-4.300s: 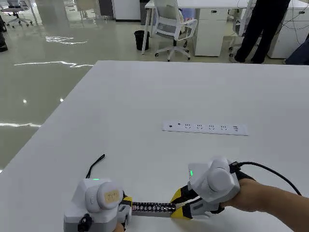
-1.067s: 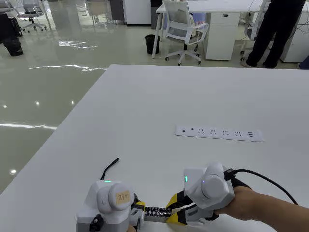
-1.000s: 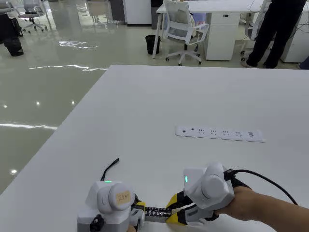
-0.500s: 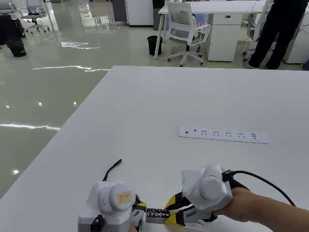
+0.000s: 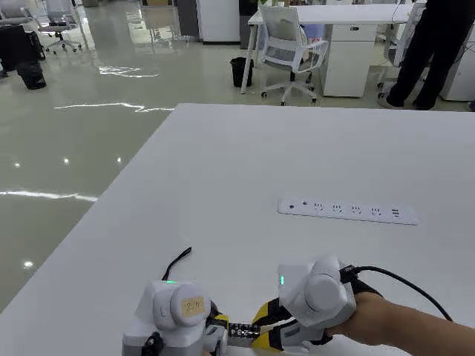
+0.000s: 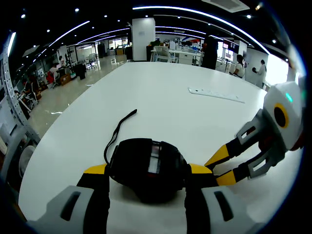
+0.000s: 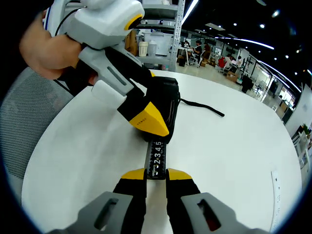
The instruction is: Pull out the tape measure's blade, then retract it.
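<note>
Workbench (image 5: pixel 245 163): white, flat top. It carries every item listed below.
Office chair (image 5: pixel 293 52): white, standing on the glossy floor beyond the far edge of the workbench, beside a white desk.
Bystander (image 5: pixel 427 44): a person in dark clothes, standing at the far right behind the workbench.
Power strip (image 5: pixel 347 211): white, lying flat on the workbench, well apart from both grippers on their far side.
Left gripper (image 6: pixel 147 170): at the near edge of the workbench. Its yellow-tipped jaws are closed against the two sides of the tape measure case and hold it.
Right gripper (image 7: pixel 156 173): just to the right of the left gripper and pointing at it. The jaws are drawn almost together and pinch the free end of the blade between their yellow tips. A hand grips the body from behind.
Gripper cable (image 5: pixel 401 280): black, leaving the rear of the right gripper and curving off to the right.
Tape measure case (image 6: pixel 146 155): black, rounded, resting on the workbench between the left gripper's jaws.
Wrist strap (image 6: pixel 117 134): thin black cord, attached to the case and trailing away from it across the workbench.
Blade (image 7: pixel 156 158): a short run is out of the case, spanning straight from the case mouth to the right gripper's tips. The numerals 2 to 5 read on its face in the right gripper view.
</note>
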